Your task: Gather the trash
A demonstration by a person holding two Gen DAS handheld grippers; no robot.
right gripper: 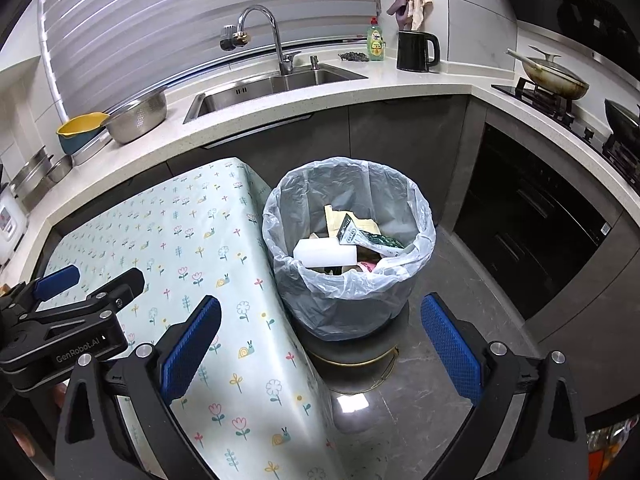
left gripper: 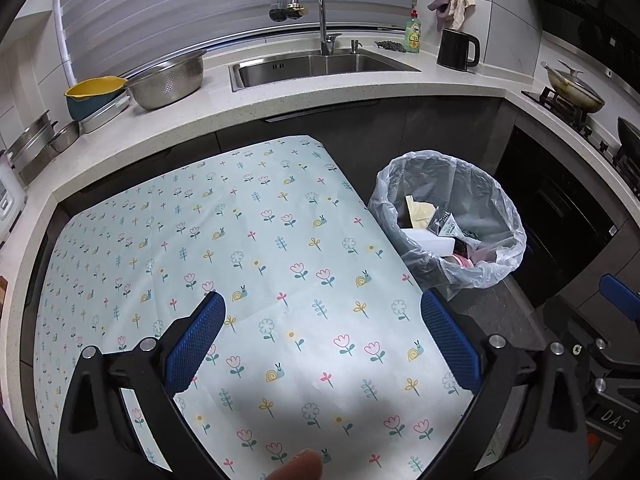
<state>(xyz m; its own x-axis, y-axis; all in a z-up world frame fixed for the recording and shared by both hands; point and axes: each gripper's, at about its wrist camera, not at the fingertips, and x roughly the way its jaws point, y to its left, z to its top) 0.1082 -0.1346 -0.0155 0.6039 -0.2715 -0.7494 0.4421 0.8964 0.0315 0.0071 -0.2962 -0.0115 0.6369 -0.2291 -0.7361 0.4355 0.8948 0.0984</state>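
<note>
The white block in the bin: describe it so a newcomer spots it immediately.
Right of the floral-clothed table stands a plastic-lined trash bin. On top of its trash lies the white block, plain, rectangular and unprinted, unlike the crumpled yellow paper and printed wrappers behind it.

My right gripper (right gripper: 320, 352) hangs wide open, holding nothing, above the floor (right gripper: 460, 320). Lined bin (right gripper: 348, 280) just ahead holds trash (right gripper: 326, 258), touching the table (right gripper: 180, 248) on its left. Left gripper (right gripper: 88, 284) over table, near-left.
</note>
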